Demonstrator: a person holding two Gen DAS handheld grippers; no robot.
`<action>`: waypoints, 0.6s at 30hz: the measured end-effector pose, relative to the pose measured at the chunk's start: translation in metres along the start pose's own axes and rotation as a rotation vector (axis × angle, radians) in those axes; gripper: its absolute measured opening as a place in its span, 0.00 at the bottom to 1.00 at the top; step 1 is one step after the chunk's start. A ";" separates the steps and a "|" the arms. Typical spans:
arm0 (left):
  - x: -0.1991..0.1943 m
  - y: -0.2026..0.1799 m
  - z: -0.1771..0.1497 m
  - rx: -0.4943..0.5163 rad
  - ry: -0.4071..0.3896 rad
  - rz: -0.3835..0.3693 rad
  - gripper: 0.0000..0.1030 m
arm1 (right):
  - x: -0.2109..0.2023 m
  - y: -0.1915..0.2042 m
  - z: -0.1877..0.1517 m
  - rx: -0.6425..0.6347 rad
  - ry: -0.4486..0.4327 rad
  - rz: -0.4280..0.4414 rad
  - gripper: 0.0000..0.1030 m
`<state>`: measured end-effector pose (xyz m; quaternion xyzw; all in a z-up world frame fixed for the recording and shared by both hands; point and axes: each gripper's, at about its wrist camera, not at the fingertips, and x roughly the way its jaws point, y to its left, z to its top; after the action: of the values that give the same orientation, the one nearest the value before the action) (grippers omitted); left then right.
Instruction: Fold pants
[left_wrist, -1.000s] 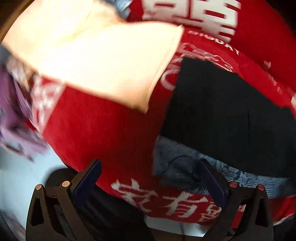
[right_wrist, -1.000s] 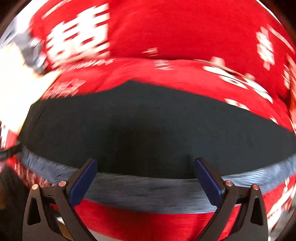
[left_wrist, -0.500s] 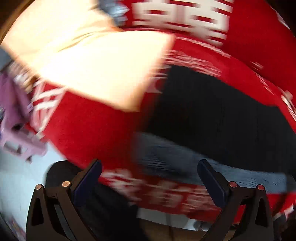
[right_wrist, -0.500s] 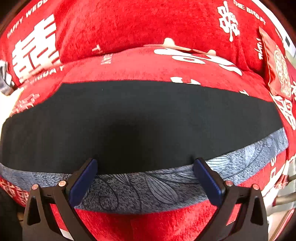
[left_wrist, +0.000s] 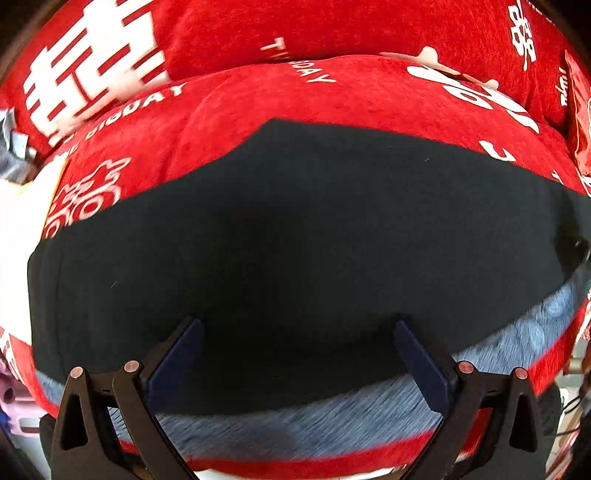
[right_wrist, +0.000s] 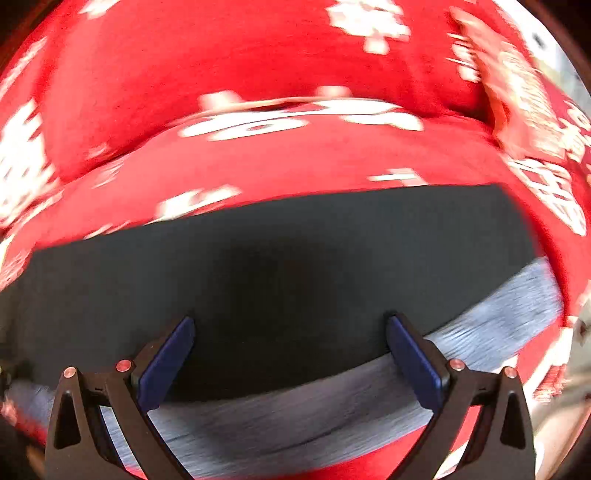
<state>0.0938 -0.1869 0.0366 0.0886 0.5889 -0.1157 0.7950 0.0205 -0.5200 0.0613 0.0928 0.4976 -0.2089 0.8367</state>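
Red sofa cushion (left_wrist: 332, 92) carries black pants (left_wrist: 295, 229) flat atop grey patterned cloth (left_wrist: 295, 424). Left gripper (left_wrist: 295, 328) and right gripper (right_wrist: 290, 326) hover with jaws spread, empty. Risk: pinching the grey layer underneath too.

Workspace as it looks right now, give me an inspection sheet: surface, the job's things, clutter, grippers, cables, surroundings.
Surface: red cushion with white lettering, soft and rounded.
Job's things: black pants lying flat across a grey patterned cloth, which shows along the near edge.
Clutter: pale cream fabric at the left edge; a red packet at the right edge.
Grippers: left hand-held gripper open, over the pants' near edge, holding nothing; right hand-held gripper likewise open and empty.
Cables: thin dark wires at lower right, off the cushion.
Surroundings: purple object at lower left; the rest too blurred to tell.
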 end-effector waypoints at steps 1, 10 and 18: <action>0.000 -0.003 0.004 -0.001 -0.001 -0.003 1.00 | 0.007 -0.020 0.009 0.045 0.003 0.014 1.00; 0.018 -0.032 0.056 -0.054 0.028 -0.018 1.00 | 0.031 -0.091 0.049 0.205 -0.027 -0.050 1.00; 0.021 -0.063 0.071 -0.050 0.023 -0.003 1.00 | -0.002 0.033 0.030 -0.024 -0.079 0.113 1.00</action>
<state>0.1465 -0.2690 0.0374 0.0691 0.6008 -0.1010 0.7900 0.0581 -0.5009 0.0765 0.1023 0.4605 -0.1588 0.8673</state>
